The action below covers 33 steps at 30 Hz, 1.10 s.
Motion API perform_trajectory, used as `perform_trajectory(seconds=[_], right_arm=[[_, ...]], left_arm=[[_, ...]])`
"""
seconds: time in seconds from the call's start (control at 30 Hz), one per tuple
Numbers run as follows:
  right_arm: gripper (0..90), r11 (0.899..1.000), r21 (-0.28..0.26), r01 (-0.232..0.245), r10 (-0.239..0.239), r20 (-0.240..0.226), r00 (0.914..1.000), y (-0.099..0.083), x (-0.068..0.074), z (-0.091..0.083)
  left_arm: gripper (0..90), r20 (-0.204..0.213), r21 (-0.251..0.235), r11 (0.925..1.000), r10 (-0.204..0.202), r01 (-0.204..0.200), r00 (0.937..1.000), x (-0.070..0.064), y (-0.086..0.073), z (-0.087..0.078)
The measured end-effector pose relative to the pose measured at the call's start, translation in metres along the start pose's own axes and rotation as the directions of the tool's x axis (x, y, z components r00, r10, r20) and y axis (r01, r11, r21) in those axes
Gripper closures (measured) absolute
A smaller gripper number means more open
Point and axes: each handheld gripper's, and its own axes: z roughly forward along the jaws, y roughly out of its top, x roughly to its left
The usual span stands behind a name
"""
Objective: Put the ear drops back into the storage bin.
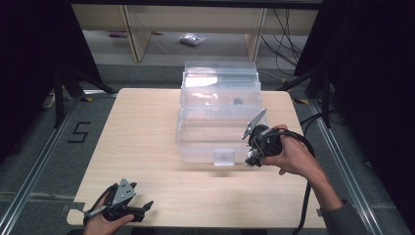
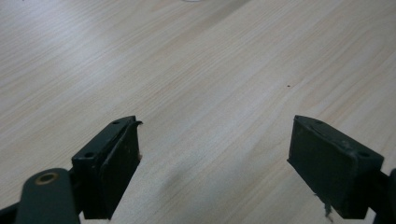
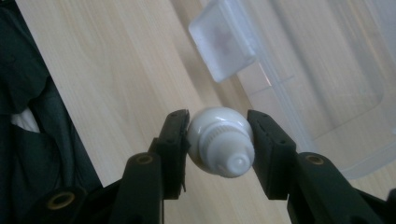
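Note:
My right gripper (image 1: 253, 156) is held at the front right corner of a clear plastic storage box (image 1: 195, 142), pointing down. In the right gripper view its jaws (image 3: 218, 122) are shut on a small white tube or bottle with a ribbed neck and nozzle (image 3: 220, 147), above the table beside the box's wall (image 3: 327, 70). The box's frosted front latch (image 3: 224, 39) is just beyond. My left gripper (image 1: 146, 210) rests low at the table's front left. Its jaws (image 2: 215, 135) stand wide open over bare wood.
The light wooden table (image 1: 142, 132) carries the box at centre right, lid raised at the back, with a small dark item (image 1: 238, 102) inside. Black stands and cables (image 1: 313, 117) flank the table. A floor mark "5" (image 1: 79, 132) lies to the left.

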Motion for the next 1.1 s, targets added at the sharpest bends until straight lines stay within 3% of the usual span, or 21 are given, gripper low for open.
perform_trajectory(seconds=[0.1,0.4,0.43,0.47,0.5,0.73,0.97,1.03,1.1], right_arm=[[60.2,1.0,0.005,0.011,-0.011,0.005,0.9999,0.002,-0.007,-0.002],[60.2,0.999,0.023,-0.045,0.045,0.022,0.9988,0.007,-0.029,-0.005],[60.2,1.0,0.02,-0.023,0.023,0.019,0.9996,0.008,-0.032,-0.005],[60.2,0.999,0.022,-0.048,0.048,0.018,0.9987,0.008,-0.033,-0.006],[60.2,0.999,0.018,-0.037,0.037,0.019,0.9991,0.008,-0.036,-0.006],[60.1,0.996,0.038,-0.076,0.074,0.036,0.9966,0.013,-0.052,-0.006],[60.2,0.99,0.065,-0.124,0.122,0.032,0.992,0.02,-0.074,0.009],[60.2,0.988,0.085,-0.129,0.126,0.04,0.9912,0.022,-0.082,0.018],[60.2,0.984,0.097,-0.149,0.146,0.045,0.9883,0.025,-0.087,0.024]], left_arm=[[15.9,0.001,-0.001,1.0,0.0,0.0,1.0,0.0,0.0,0.0],[15.9,0.002,0.001,1.0,0.002,-0.002,1.0,0.0,0.0,0.0],[15.9,0.004,-0.004,1.0,-0.005,0.005,1.0,0.0,0.0,0.0],[15.9,0.006,-0.008,1.0,-0.004,0.004,1.0,0.0,0.0,0.001],[15.8,-0.004,-0.011,0.9999,-0.007,0.007,1.0,0.0,0.0,0.001],[15.9,-0.001,-0.007,1.0,-0.003,0.003,1.0,0.0,0.0,0.001],[15.9,0.008,-0.006,0.9999,-0.008,0.008,0.9999,0.0,0.0,0.0],[15.9,0.014,0.01,0.9999,0.012,-0.012,0.9998,0.001,0.0,-0.001],[15.9,0.006,-0.012,0.9999,-0.01,0.01,0.9999,0.0,-0.001,0.001]])
